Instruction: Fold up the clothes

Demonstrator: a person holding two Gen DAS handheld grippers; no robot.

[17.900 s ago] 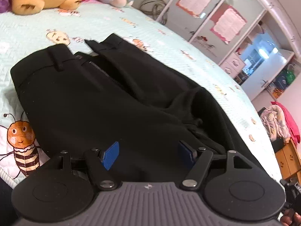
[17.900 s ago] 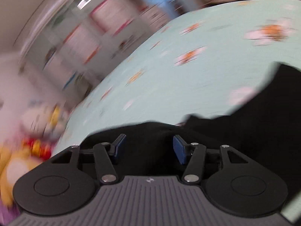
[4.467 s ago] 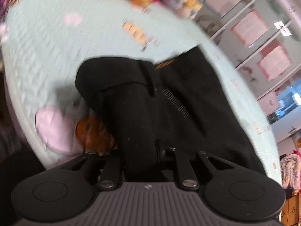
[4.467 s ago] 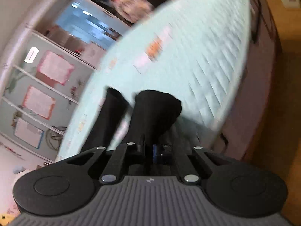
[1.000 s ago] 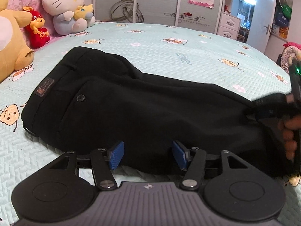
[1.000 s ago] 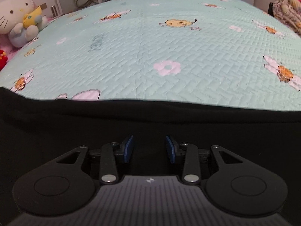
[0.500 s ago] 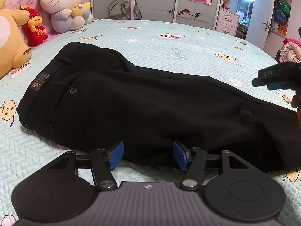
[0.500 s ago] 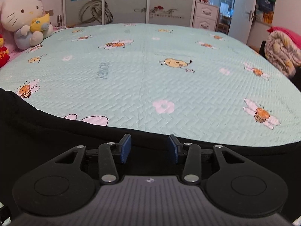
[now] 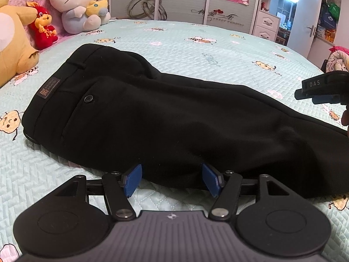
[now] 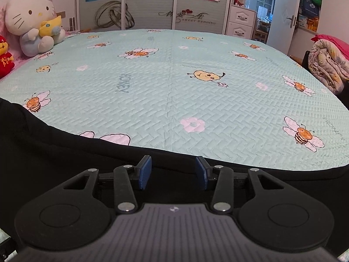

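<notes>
Hovering spread and empty, your left gripper [image 9: 171,180] and right gripper [image 10: 172,172] risk pinching only one layer of the black trousers [image 9: 152,118], skewing any fold.

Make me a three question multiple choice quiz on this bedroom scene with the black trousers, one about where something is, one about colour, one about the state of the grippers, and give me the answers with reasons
1. Where do the black trousers lie?
A. On the mint bee-print bedspread
B. On the floor
C. Over a chair

2. What colour are the pads on the gripper fingers?
A. Red
B. Blue
C. Green

3. How does the left gripper stand?
A. Shut on the waistband
B. Shut on a trouser leg
C. Open, holding nothing

Answers:
1. A, the trousers lie spread across the quilted bedspread, waistband towards the Hello Kitty plush.
2. B, both wrist views show blue pads on black fingers.
3. C, its pads stand well apart at the near edge of the trousers, with no cloth pinched between them; the right gripper is open too.
</notes>
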